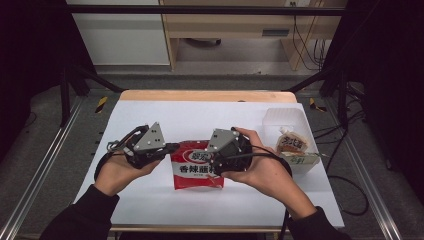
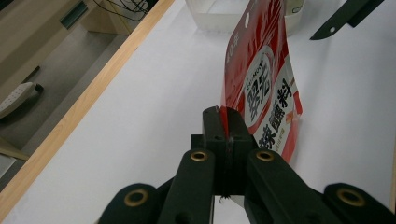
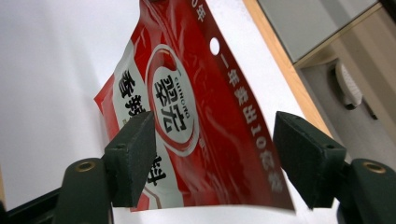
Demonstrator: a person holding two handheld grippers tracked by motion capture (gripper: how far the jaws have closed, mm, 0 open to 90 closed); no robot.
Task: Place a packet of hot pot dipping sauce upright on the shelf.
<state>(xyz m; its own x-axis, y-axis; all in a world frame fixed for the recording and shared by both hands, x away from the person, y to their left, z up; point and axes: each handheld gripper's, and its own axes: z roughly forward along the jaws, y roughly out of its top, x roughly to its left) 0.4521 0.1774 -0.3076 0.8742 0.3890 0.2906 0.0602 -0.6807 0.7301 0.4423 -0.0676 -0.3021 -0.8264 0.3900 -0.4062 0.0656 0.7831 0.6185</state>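
Note:
A red snack packet (image 1: 197,170) with white print sits at the middle of the white sheet, between the two hands. My left gripper (image 1: 172,148) is shut on the packet's left edge; in the left gripper view its jaws (image 2: 227,121) pinch the thin red film, and the packet (image 2: 261,79) rises beyond them. My right gripper (image 1: 215,162) is at the packet's right side. In the right gripper view it (image 3: 215,140) stands open, with the packet (image 3: 187,107) between the pads and a gap on each side.
A clear plastic tub (image 1: 285,120) stands at the right of the sheet with a small orange-and-white packet (image 1: 291,144) in it. The table's wooden far edge (image 1: 205,95) borders the white sheet. Black frame posts stand at both sides.

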